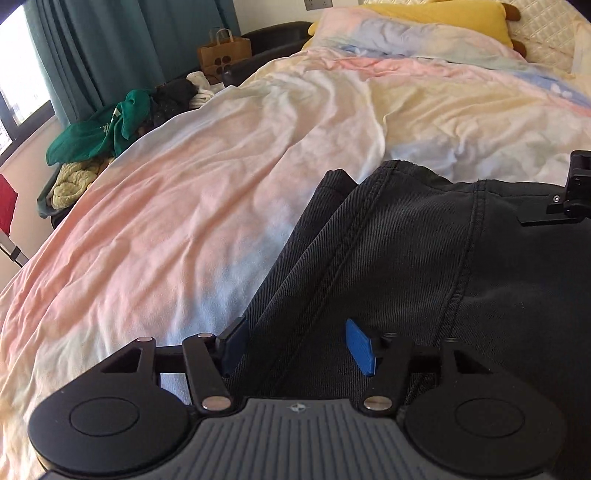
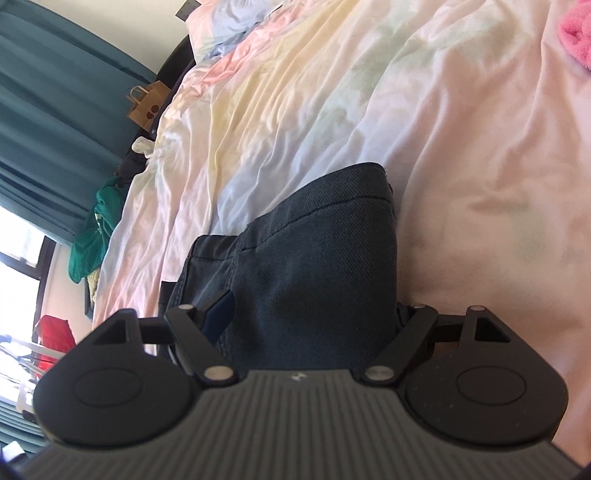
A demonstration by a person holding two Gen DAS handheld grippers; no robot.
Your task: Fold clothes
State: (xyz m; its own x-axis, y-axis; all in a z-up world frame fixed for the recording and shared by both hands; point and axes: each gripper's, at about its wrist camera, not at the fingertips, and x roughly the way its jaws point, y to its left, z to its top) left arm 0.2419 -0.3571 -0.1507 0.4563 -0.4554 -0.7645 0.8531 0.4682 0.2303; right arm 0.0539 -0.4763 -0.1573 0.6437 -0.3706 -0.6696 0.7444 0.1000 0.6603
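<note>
Left gripper point(image 1: 295, 345): fingers standing half open, straddling the dark jeans point(image 1: 424, 266).
Right gripper point(image 2: 314, 306): fingers spreading wide around folded jeans point(image 2: 314, 251) on the bed point(image 2: 480, 147).

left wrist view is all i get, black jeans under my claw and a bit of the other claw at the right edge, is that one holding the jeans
observer: It looks so. In the right wrist view, a thick fold of the jeans fills the gap of the right claw. One blue pad sits against the denim and the other is hidden behind it.
operator: anything on the bed past that fold
observer: A fluffy pink thing lies on the duvet at the far right, apart from the jeans.
</note>
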